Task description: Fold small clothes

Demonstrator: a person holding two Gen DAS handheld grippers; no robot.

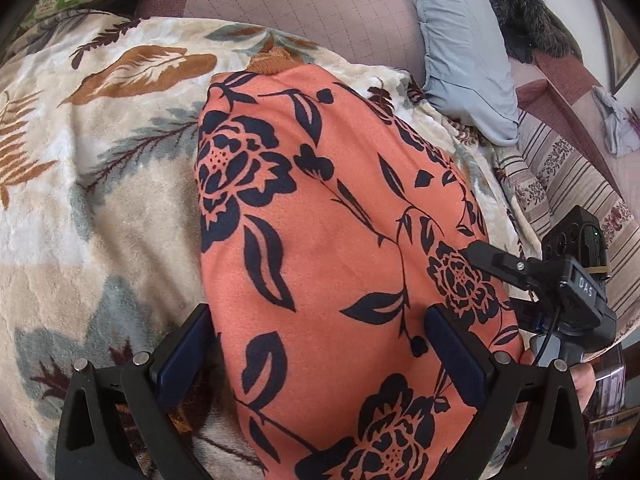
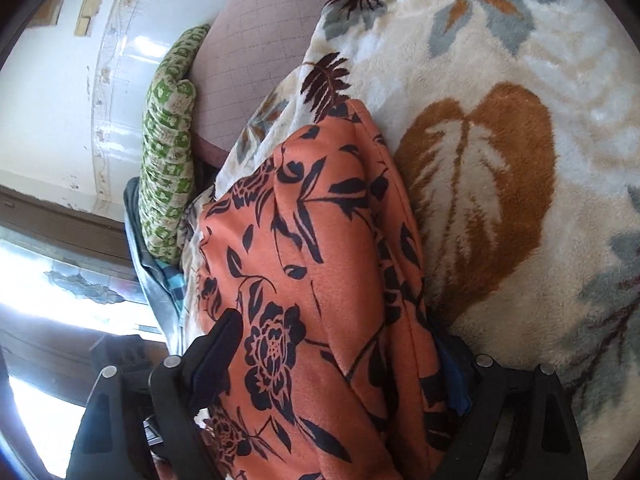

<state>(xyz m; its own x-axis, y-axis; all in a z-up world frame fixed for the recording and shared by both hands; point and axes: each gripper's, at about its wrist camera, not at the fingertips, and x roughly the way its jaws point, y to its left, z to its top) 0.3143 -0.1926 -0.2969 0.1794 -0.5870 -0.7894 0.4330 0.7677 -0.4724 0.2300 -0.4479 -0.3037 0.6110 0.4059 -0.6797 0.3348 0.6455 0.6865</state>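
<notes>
A plush leaf-print blanket point(image 1: 100, 152) is spread over the bed. The folded orange floral garment point(image 1: 320, 220) is laid across it, straddled by the wide-open left gripper point(image 1: 320, 344) and right gripper point(image 2: 336, 368). A green checked pillow point(image 2: 168, 152) is seen at the wall.

Garment: orange cloth with dark flowers point(image 2: 320, 264), folded, lying on blanket
Blanket: cream fleece with brown and grey leaves point(image 2: 500, 128)
Right gripper point(image 2: 340, 344): jaws spread wide, garment between them
Pillow: green-checked point(image 2: 168, 152), behind garment

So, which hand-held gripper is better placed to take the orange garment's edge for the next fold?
Probably the left hand-held gripper: open, its fingers straddling the orange garment's near side edge.
</notes>
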